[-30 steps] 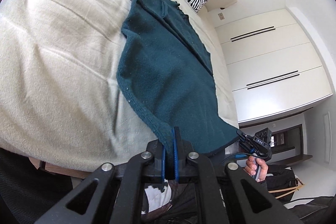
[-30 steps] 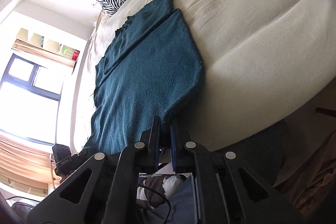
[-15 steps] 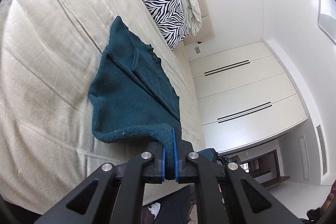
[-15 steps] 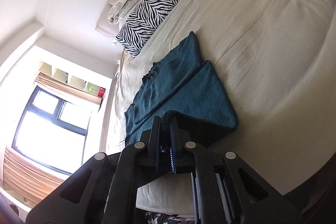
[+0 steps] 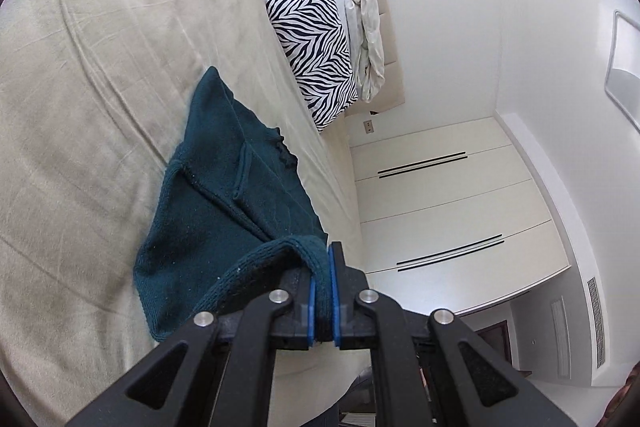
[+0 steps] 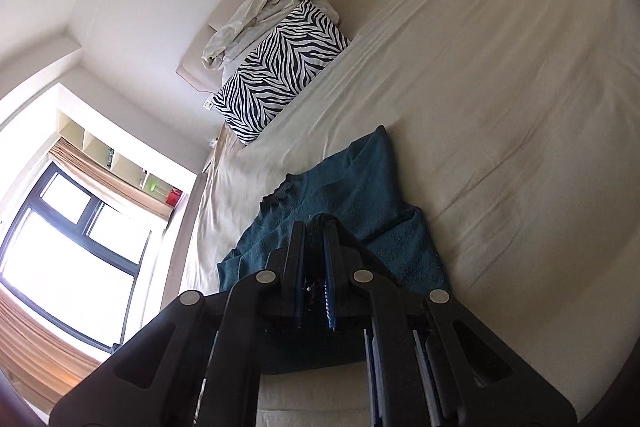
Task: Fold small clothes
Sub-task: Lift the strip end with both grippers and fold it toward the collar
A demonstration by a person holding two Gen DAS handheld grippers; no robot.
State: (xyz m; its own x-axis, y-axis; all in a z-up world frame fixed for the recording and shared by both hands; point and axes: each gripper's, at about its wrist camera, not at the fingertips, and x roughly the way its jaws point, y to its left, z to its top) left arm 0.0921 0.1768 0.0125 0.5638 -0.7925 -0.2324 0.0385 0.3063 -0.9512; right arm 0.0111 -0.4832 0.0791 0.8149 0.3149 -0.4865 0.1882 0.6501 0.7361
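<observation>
A dark teal knit sweater lies on a cream bed sheet, its sleeves folded in. My left gripper is shut on the sweater's ribbed bottom hem and holds it raised above the body, so the lower part curls over. In the right wrist view my right gripper is shut on the other corner of the hem, lifted over the sweater. The neckline end lies flat on the sheet, toward the pillow.
A zebra-print pillow with a rumpled pale cloth beside it lies at the headboard. White wardrobe doors stand beyond the bed. A bright window is on the far side in the right wrist view.
Both grippers have lifted the sweater's bottom hem off the bed edge and carried it forward over the body toward the pillow. The lower half now folds over.
</observation>
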